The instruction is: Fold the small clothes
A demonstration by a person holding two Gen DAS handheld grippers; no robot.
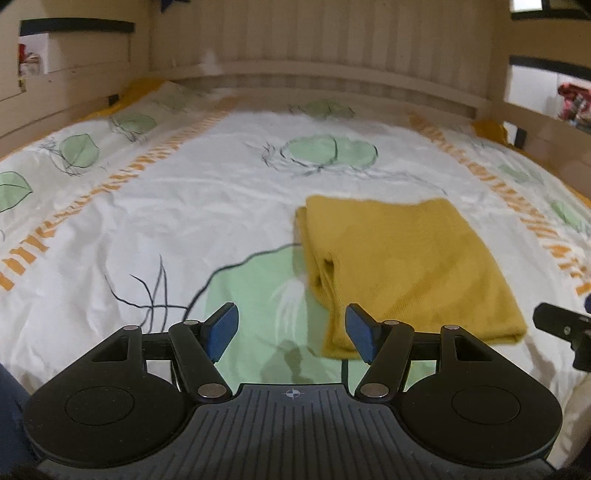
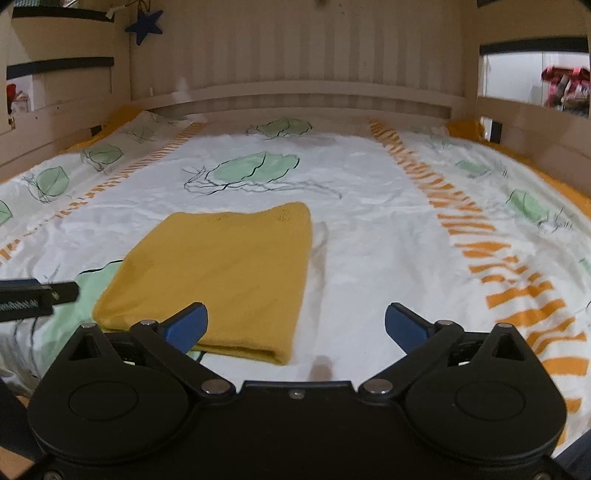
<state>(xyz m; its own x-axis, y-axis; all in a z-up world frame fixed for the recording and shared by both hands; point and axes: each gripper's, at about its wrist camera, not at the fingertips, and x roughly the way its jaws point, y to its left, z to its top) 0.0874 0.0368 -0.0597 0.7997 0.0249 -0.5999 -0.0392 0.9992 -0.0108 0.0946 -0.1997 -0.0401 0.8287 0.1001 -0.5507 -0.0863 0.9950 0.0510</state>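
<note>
A mustard-yellow knit garment point(image 1: 410, 269) lies folded into a flat rectangle on the bed cover; it also shows in the right wrist view point(image 2: 221, 273). My left gripper point(image 1: 291, 330) is open and empty, just off the garment's near left corner. My right gripper point(image 2: 295, 326) is open wide and empty, above the garment's near right corner. Part of the right gripper point(image 1: 565, 328) shows at the right edge of the left wrist view. Part of the left gripper point(image 2: 33, 295) shows at the left edge of the right wrist view.
The bed cover point(image 1: 184, 206) is white with green leaves and orange stripes. A wooden slatted headboard point(image 2: 295, 74) runs across the back. Wooden side rails point(image 2: 535, 122) bound the bed. A blue star point(image 2: 146, 24) hangs at the top left.
</note>
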